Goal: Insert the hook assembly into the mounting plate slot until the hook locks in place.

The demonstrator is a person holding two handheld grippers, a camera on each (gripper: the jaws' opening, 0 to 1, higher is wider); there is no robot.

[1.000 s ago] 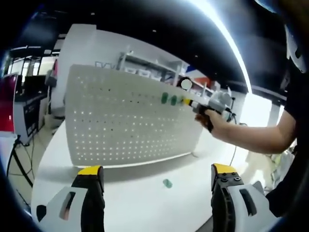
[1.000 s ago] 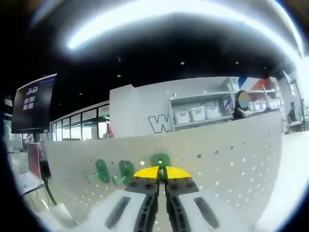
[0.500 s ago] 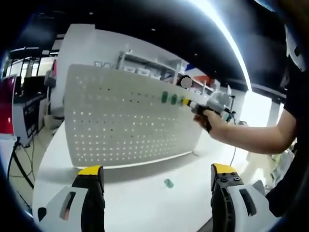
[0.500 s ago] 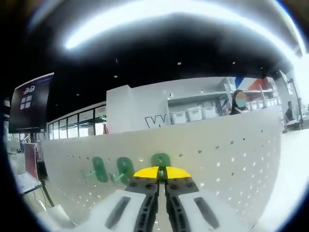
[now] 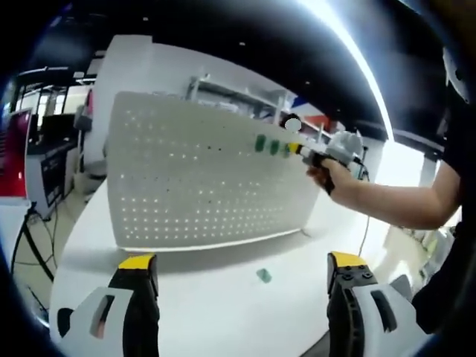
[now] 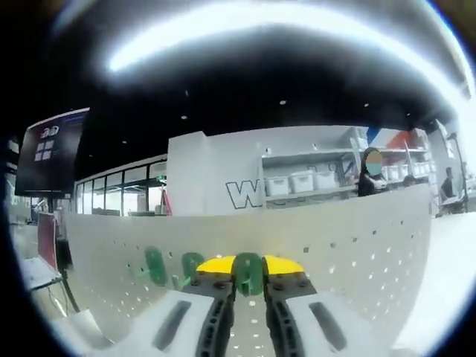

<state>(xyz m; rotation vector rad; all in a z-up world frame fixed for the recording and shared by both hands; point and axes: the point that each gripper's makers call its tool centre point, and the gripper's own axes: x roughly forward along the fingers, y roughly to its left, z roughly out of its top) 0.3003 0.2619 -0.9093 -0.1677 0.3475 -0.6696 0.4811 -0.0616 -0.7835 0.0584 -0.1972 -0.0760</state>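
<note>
With the right tongs [image 6: 250, 269] clamped on the green hook [image 6: 248, 274] at the pegboard [image 5: 201, 178] and the left tongs [image 5: 242, 275] open, empty, misalignment could jam the hook.

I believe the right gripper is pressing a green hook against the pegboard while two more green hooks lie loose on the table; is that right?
Not quite: one green hook lies loose on the table, as the left gripper view shows. The other two hooks hang on the pegboard, beside the hook that the right gripper presses against it.
</note>
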